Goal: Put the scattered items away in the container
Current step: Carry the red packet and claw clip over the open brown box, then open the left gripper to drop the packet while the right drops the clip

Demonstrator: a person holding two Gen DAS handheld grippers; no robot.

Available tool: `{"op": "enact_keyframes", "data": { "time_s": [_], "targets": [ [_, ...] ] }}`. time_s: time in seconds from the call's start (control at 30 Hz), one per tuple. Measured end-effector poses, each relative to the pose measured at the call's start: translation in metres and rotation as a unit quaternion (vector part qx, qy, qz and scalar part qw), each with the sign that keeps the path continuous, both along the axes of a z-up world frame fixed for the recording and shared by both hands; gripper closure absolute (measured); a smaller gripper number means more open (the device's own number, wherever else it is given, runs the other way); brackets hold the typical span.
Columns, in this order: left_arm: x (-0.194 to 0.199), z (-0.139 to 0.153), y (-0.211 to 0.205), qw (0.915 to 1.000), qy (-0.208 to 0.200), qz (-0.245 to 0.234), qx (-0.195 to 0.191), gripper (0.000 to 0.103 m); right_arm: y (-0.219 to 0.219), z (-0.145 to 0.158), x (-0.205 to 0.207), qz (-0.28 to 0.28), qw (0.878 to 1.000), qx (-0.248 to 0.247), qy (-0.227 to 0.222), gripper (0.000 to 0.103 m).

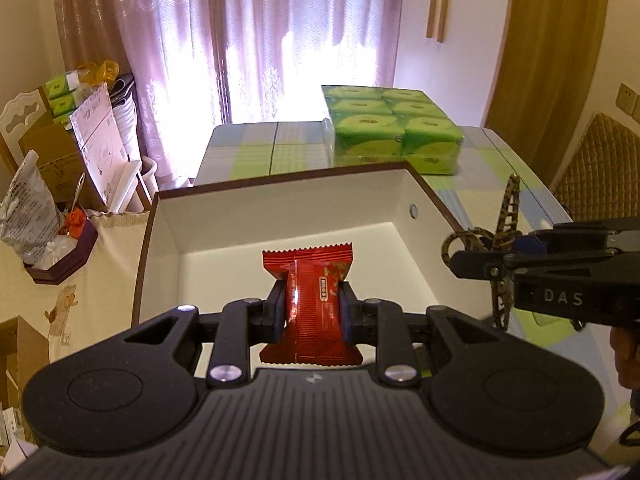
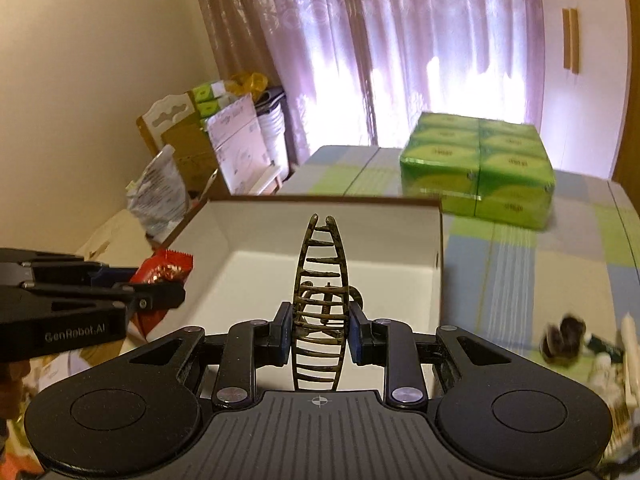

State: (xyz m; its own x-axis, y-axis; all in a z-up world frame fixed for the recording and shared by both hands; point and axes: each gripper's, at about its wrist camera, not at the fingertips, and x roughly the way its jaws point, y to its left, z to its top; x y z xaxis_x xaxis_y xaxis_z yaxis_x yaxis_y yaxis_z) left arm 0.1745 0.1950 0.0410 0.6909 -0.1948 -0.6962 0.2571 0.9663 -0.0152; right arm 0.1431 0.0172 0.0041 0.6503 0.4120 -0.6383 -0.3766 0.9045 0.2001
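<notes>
Left gripper [image 1: 312,312] clenched on red packet [image 1: 316,304] above white box [image 1: 280,216], right gripper [image 2: 319,332] gripping hair claw [image 2: 319,304] at box's 3 o'clock, green tissue packs [image 1: 392,128] at 12

Two matte black grippers, left [image 1: 312,310] and right [image 2: 319,330], with ribbed bodies, blue finger pads [image 1: 280,312], silver screws, white lettering "GenRobot.AI" and "DAS" on their sides.

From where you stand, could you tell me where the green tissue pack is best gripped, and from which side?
Probably from above, at the near right corner of the green tissue pack, across one soft bundle. The whole block looks far wider than the tongs' opening. Both are busy: the left tongs pinch the red snack packet, the right tongs the hair claw.
</notes>
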Motion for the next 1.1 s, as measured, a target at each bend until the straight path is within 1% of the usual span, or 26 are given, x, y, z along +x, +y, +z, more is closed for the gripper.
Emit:
{"op": "enact_keyframes", "data": {
  "time_s": [0.1, 0.17, 0.37, 0.53, 0.63, 0.8, 1.03, 1.1],
  "targets": [
    [0.019, -0.009, 0.003, 1.0, 0.007, 0.003, -0.004, 0.081, 0.009, -0.009, 0.019, -0.01, 1.0, -0.005, 0.007, 0.073],
    [0.032, -0.02, 0.004, 0.9998, 0.019, 0.005, -0.007, 0.081, 0.015, -0.02, 0.031, -0.013, 1.0, -0.01, 0.022, 0.073],
    [0.07, -0.064, 0.009, 0.9957, 0.088, 0.027, -0.015, 0.081, 0.03, -0.063, 0.061, -0.002, 0.995, -0.026, 0.096, 0.073],
    [0.091, -0.091, 0.015, 0.9907, 0.132, 0.033, -0.01, 0.081, 0.038, -0.083, 0.085, 0.011, 0.989, -0.039, 0.142, 0.073],
    [0.098, -0.102, 0.016, 0.9885, 0.148, 0.032, -0.009, 0.081, 0.041, -0.09, 0.094, 0.013, 0.986, -0.052, 0.159, 0.073],
    [0.105, -0.114, 0.012, 0.9848, 0.17, 0.033, -0.014, 0.081, 0.043, -0.1, 0.106, -0.002, 0.981, -0.059, 0.186, 0.073],
    [0.116, -0.124, 0.007, 0.9812, 0.189, 0.032, -0.022, 0.081, 0.048, -0.105, 0.113, -0.01, 0.978, -0.06, 0.2, 0.073],
    [0.119, -0.124, 0.006, 0.9813, 0.189, 0.032, -0.015, 0.081, 0.048, -0.106, 0.114, -0.009, 0.978, -0.06, 0.202, 0.073]
  ]
}}
